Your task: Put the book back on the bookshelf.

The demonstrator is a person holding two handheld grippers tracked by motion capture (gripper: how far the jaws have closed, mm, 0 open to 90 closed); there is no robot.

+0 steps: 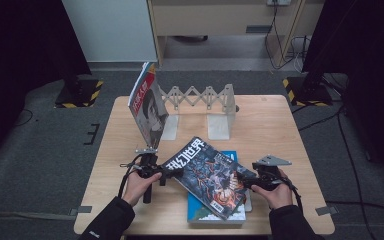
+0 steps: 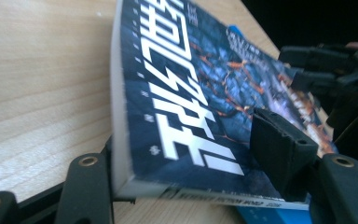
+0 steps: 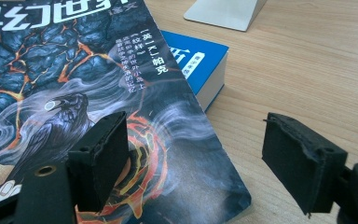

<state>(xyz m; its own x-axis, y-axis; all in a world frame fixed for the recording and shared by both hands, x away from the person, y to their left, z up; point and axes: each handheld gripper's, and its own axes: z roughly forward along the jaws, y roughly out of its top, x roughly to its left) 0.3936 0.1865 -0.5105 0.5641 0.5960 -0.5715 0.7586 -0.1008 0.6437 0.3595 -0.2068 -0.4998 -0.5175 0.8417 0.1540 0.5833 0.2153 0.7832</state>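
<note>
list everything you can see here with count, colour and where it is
dark magazine: 1, black and blue cover with orange cracks and white title, front middle of the table, lying askew on the blue book, its left edge between the left tongs' jaws
blue book: 1, blue cover, white pages, flat under the dark magazine
red-topped magazine: 1, red and grey cover, standing tilted against the left end of the book rack
book rack: 1, pale grey, expanding lattice with two end plates, back middle of the table
table: 1, light wood
left tongs: 1, black, shut on the dark magazine's left edge
right tongs: 1, black, open at the dark magazine's right corner
hands: 2, dark sleeves, at the bottom of the high view
</note>
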